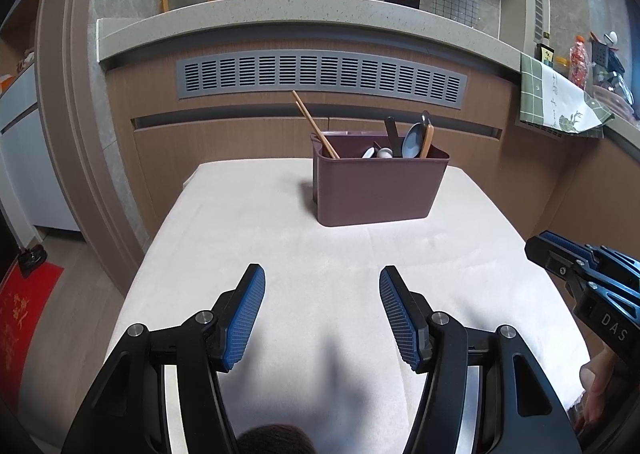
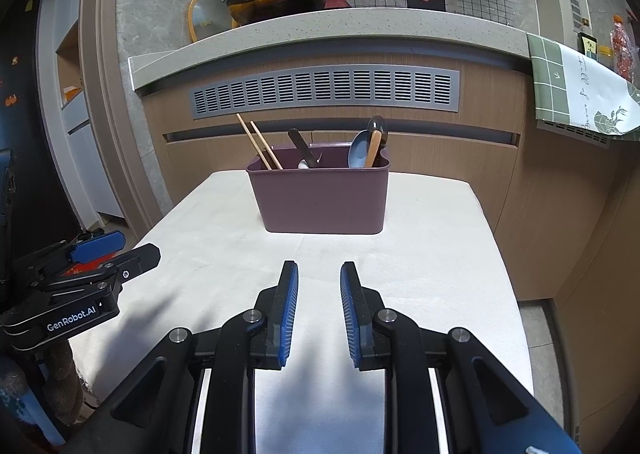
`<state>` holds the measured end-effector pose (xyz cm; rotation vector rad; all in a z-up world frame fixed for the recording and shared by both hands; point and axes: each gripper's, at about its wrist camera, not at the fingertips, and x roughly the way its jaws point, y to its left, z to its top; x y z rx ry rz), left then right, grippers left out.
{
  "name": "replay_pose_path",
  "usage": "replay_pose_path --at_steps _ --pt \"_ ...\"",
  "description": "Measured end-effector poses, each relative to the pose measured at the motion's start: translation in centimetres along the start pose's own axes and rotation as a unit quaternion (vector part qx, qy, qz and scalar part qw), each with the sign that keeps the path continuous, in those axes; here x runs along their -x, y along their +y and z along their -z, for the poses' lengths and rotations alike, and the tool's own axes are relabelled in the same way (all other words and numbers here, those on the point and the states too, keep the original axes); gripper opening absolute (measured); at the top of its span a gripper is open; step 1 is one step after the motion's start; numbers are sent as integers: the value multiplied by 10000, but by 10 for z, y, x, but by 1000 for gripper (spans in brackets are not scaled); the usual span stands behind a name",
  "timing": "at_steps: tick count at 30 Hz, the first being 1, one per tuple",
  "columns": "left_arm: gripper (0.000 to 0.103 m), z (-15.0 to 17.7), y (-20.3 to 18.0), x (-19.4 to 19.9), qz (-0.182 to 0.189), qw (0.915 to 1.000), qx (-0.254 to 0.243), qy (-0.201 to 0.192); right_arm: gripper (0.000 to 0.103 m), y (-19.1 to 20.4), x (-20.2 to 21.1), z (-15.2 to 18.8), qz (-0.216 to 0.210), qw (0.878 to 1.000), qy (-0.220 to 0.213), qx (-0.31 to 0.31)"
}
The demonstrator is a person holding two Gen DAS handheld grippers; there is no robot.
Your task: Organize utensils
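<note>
Left wrist only: person's hand (image 1: 600, 386).

The left claw (image 1: 322, 278) hovers over the near part of the white tabletop (image 1: 248, 238), its blue pads (image 1: 250, 318) spread wide with nothing between them. Toward the far edge of the tabletop stands a purple utensil holder (image 1: 378, 190). A pair of chopsticks (image 1: 314, 124) leans out of its left compartment; a blue spoon (image 1: 414, 142), a wooden spoon (image 1: 427, 140), a dark handle (image 1: 392, 132) and white spoons (image 1: 378, 152) sit to the right. The right claw (image 1: 560, 254) shows at the right edge of the tabletop.
</note>
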<state>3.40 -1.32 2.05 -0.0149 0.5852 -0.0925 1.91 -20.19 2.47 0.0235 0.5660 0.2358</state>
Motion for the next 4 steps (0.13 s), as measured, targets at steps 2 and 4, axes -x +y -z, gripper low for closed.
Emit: replay_pose_path --at_steps 2,4 --pt "60 1 1 0 -19 10000 54 -32 20 -1 0 0 40 10000 1 -5" --pt "60 1 4 0 -6 9999 113 -60 21 -1 -2 0 61 10000 14 -3"
